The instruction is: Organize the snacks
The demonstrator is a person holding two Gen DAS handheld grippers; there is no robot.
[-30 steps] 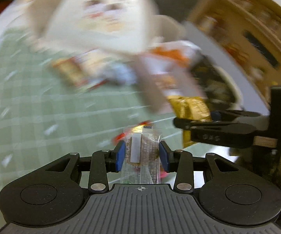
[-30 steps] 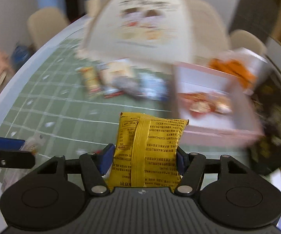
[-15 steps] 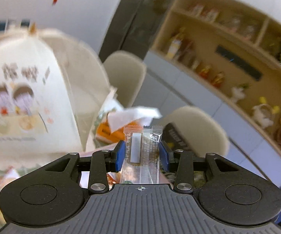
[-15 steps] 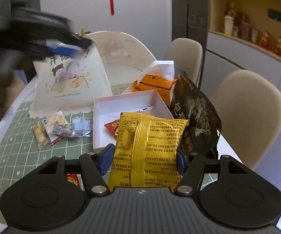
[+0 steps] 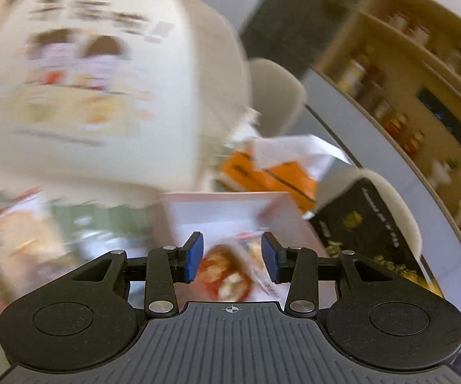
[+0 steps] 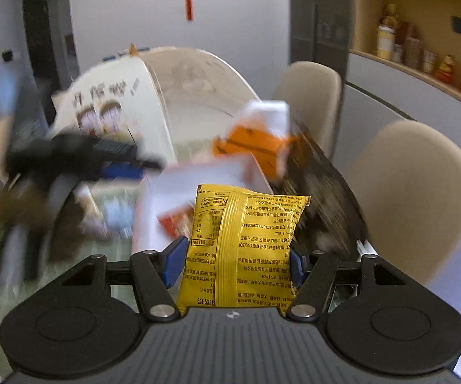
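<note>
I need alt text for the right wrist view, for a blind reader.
The right tool grips a yellow snack packet upright between its blue pads. Behind it, blurred, an open white box sits on the table, with an orange carton and beige chairs beyond.

Yellow snack packet (image 6: 241, 249) stands upright, back seam showing; blurred red snack packs (image 5: 227, 275) lie inside the white box (image 5: 217, 214).

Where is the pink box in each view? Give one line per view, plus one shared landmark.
Left wrist: pink box sits center, just beyond the open left tool, snacks inside.
Right wrist: pink box sits center-left, behind the yellow packet.
Shared landmark: orange carton behind the box.
</note>
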